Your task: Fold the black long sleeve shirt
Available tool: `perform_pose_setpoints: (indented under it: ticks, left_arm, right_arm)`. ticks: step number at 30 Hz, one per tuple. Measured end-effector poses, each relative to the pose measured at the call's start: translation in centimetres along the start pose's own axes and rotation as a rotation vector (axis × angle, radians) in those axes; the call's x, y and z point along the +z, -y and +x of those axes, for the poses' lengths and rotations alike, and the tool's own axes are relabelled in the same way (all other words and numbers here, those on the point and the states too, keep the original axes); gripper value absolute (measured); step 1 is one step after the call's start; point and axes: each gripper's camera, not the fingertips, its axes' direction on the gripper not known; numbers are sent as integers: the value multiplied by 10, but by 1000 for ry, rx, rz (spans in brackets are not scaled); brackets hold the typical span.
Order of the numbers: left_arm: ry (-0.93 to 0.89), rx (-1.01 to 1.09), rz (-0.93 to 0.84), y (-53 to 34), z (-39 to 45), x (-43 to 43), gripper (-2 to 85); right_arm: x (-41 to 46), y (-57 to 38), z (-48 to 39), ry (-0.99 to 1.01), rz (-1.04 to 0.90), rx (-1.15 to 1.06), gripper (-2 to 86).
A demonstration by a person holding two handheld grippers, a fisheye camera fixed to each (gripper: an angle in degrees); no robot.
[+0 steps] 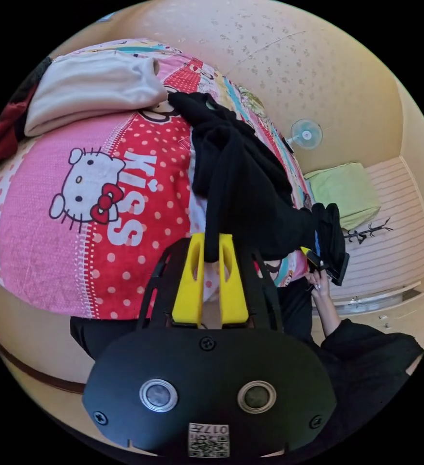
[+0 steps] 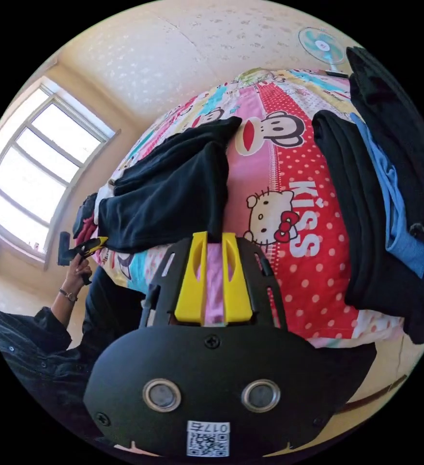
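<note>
The black long sleeve shirt [image 1: 243, 179] lies bunched on a pink and red cartoon bedspread [image 1: 52, 242]. My left gripper [image 1: 212, 238] is shut on a narrow strip of it, which hangs taut into the yellow jaws. To the right, the right gripper [image 1: 324, 259] holds another part of the shirt in a person's hand [image 1: 318, 286]. In the right gripper view the shirt [image 2: 173, 193] spreads wider across the bedspread [image 2: 294, 300]. My right gripper [image 2: 214, 236] is shut on its near edge. The left gripper [image 2: 83, 248] holds the shirt's far corner at the left.
A folded cream cloth [image 1: 91, 87] lies at the bed's far end. A stack of dark folded clothes with a blue piece [image 2: 396, 232] sits on the bed's right side. A fan [image 1: 306, 134], a green cushion [image 1: 347, 191] and a window [image 2: 37, 169] are around the bed.
</note>
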Motion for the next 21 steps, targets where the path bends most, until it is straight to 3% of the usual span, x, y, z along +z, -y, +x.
perform_pose_setpoints:
  ticks: [2,4,9,12,15,21]
  left_arm:
    - [-138,22,-2,-11,4,-10,43]
    - [-259,57,105,-29,18,-37,41]
    - [-375,307,276,-40,92,-121,41]
    - [-277,368,284,-48,127,-156,42]
    - [-317,377,306,-74,136,-172,42]
    - [-317,461,181,-160,142,-177,42]
  right_arm:
    - [-21,-12,-7,60,51,-1,43]
    - [-54,-22,-12,148,153,-29,38]
    - [-164,-15,-38,417,350,-228,33]
    - [-205,-22,-58,378,401,-332,33]
    - [-222,-46,-48,554,437,-305,32]
    - [-252,-132,-43,653,444,-393,30]
